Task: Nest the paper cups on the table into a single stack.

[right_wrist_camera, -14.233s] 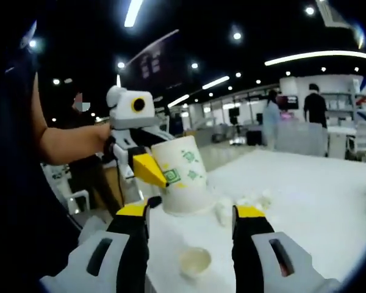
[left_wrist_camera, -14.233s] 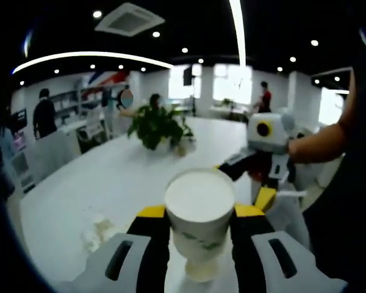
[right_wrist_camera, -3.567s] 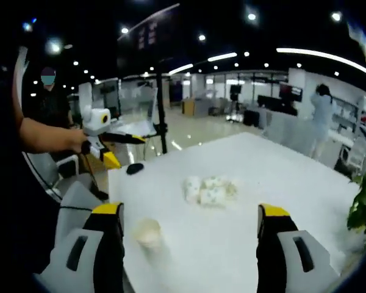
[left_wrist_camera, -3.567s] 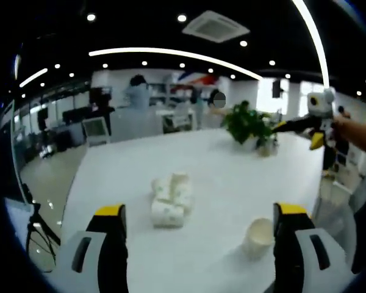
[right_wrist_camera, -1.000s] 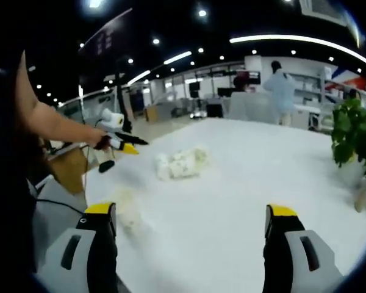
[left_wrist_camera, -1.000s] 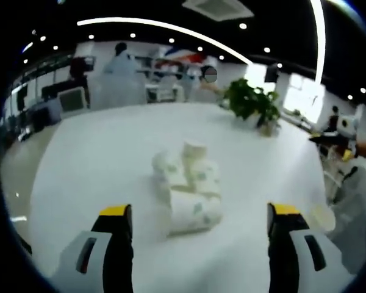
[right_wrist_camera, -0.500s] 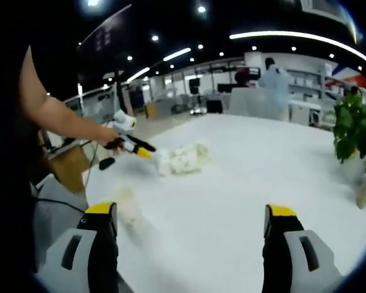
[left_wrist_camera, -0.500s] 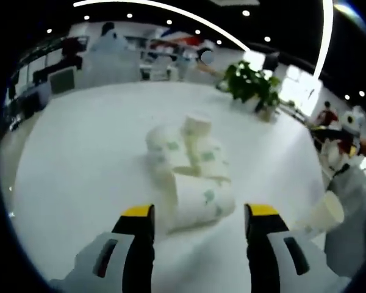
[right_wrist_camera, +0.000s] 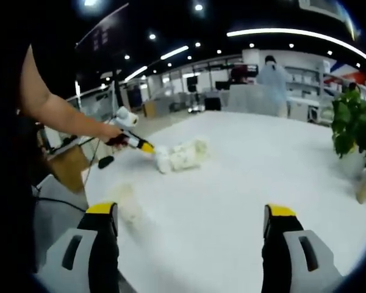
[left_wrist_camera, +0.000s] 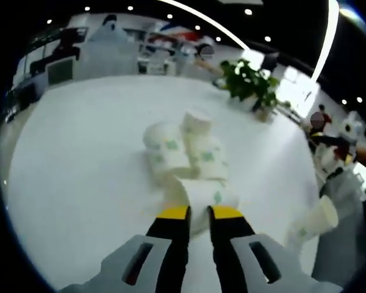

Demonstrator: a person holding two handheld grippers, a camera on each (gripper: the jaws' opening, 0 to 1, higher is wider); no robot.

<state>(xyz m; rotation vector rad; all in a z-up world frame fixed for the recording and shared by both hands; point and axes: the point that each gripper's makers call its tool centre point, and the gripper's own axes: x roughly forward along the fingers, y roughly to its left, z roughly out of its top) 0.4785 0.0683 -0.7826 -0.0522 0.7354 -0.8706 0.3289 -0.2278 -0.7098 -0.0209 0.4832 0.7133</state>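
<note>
— Where are the cups?

— A cluster of paper cups (left_wrist_camera: 186, 149) lies on its sides near the middle of the white counter (left_wrist_camera: 79, 165). A separate cup stack (left_wrist_camera: 314, 221) stands tilted near the counter's edge, apart from the cluster.

— And the left gripper (left_wrist_camera: 194, 212)?

— Its yellow-tipped fingers (left_wrist_camera: 172, 215) are nearly together, pinching the rim of the nearest lying cup (left_wrist_camera: 202, 194).

— The right one?

— The right gripper (right_wrist_camera: 186, 210) hovers low over bare counter, its fingers spread wide with nothing between them. Its view shows the left gripper at the cluster, and a potted plant (right_wrist_camera: 352, 137) at the far side.
</note>
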